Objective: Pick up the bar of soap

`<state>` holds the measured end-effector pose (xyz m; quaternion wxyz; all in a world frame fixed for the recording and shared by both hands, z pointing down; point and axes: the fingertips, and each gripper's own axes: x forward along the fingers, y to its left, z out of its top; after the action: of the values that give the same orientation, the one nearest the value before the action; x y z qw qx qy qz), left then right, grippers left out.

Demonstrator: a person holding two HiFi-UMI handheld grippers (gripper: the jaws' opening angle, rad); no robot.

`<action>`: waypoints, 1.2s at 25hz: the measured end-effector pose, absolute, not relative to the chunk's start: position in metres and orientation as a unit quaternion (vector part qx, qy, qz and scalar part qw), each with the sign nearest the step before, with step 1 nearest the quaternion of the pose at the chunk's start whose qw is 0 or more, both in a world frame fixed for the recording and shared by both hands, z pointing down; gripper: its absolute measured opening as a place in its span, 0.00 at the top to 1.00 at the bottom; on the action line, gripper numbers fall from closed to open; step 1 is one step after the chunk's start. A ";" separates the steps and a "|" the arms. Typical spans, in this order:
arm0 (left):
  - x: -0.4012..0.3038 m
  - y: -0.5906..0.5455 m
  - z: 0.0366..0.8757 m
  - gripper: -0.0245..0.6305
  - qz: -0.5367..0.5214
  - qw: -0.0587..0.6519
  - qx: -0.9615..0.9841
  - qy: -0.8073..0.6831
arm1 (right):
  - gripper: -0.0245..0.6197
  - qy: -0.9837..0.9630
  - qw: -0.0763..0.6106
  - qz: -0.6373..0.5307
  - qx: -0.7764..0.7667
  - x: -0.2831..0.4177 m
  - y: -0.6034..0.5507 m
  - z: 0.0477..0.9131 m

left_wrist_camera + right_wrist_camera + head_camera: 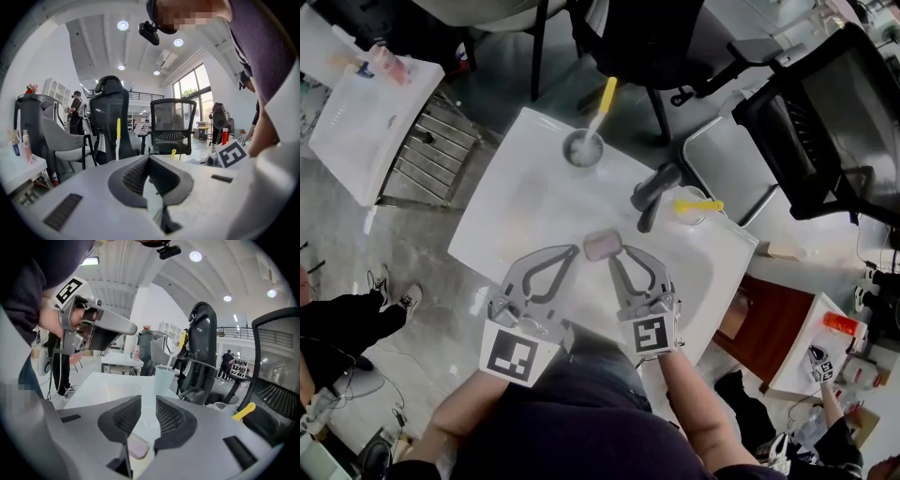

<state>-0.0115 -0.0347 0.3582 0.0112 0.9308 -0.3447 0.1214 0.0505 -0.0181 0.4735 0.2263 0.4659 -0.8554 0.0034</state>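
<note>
Right gripper [148, 404], jaws part open, just over the soap [602, 246]: best to straddle its sides squarely before closing; left gripper [577, 249], jaws closed and empty, beside the soap

Glossy smooth basin [525, 197], matt dark metal faucet [654, 190], smooth waxy bar of soap [602, 246]

Left gripper [571, 250] fingers [133, 176] meet at the tips — right gripper [619, 251] fingers [174, 417] narrowly parted, the 2 angled down.

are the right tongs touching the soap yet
Cannot tell. In the head view the bar of soap sits at the tips of the right tongs with no clear gap. The right gripper view shows it low between open jaws, contact unclear.
</note>
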 end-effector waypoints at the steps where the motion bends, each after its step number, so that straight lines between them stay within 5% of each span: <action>1: -0.012 -0.035 0.359 0.96 0.122 0.012 0.931 -0.344 | 0.82 -0.857 0.235 0.002 0.458 0.050 -0.019 0.479; 30: -0.019 -0.049 0.390 0.96 0.151 0.039 0.918 -0.364 | 0.78 -0.868 0.392 0.003 0.304 0.042 -0.019 0.596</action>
<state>-0.0188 -0.0491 0.3896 0.0392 0.9181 -0.3642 0.1512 0.0419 -0.0185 0.5962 0.3923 0.3045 -0.8680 0.0027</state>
